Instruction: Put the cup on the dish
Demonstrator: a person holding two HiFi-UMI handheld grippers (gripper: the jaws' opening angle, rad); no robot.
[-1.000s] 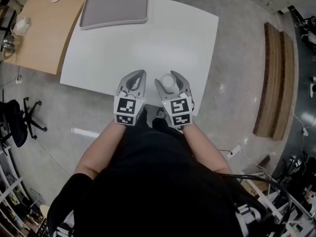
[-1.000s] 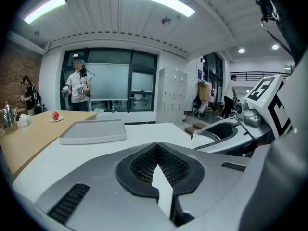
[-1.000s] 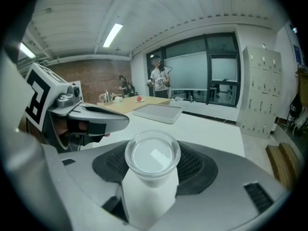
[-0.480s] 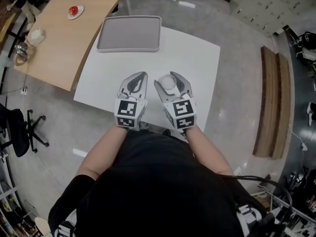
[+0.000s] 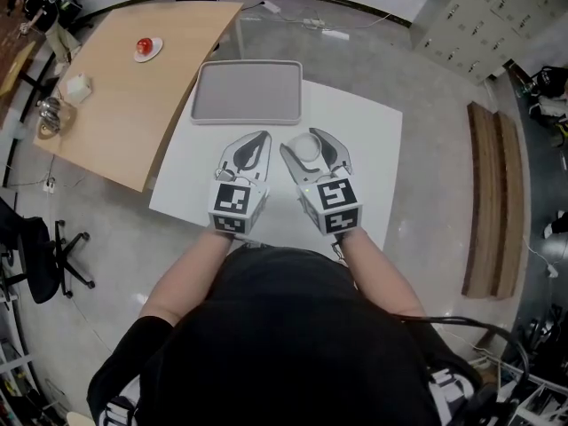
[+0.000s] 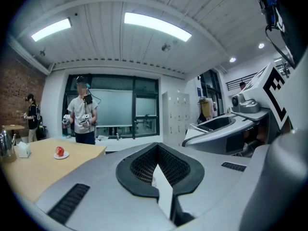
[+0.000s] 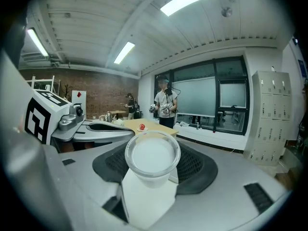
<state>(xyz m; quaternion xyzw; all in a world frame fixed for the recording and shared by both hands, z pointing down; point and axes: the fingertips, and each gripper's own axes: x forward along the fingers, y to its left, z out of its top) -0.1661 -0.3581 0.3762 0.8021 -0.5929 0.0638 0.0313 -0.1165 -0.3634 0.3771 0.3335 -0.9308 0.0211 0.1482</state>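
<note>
A white cup (image 5: 306, 146) sits between the jaws of my right gripper (image 5: 310, 136), which is shut on it and holds it upright over the white table (image 5: 373, 140). In the right gripper view the cup (image 7: 152, 157) fills the middle, its open rim facing the camera. My left gripper (image 5: 258, 137) hovers beside it on the left, shut with nothing in it. A grey rectangular dish (image 5: 247, 91) lies at the table's far edge, just beyond both grippers and bare.
A wooden table (image 5: 115, 96) adjoins on the left, bearing a small white plate with a red fruit (image 5: 147, 48), a kettle and a box. A person (image 6: 82, 114) stands beyond it. Wooden planks (image 5: 493, 202) lie on the floor at right.
Both grippers and the view have moved forward over the white table, so the grey dish now lies closer to the jaw tips. The cup stays held in the right gripper.
</note>
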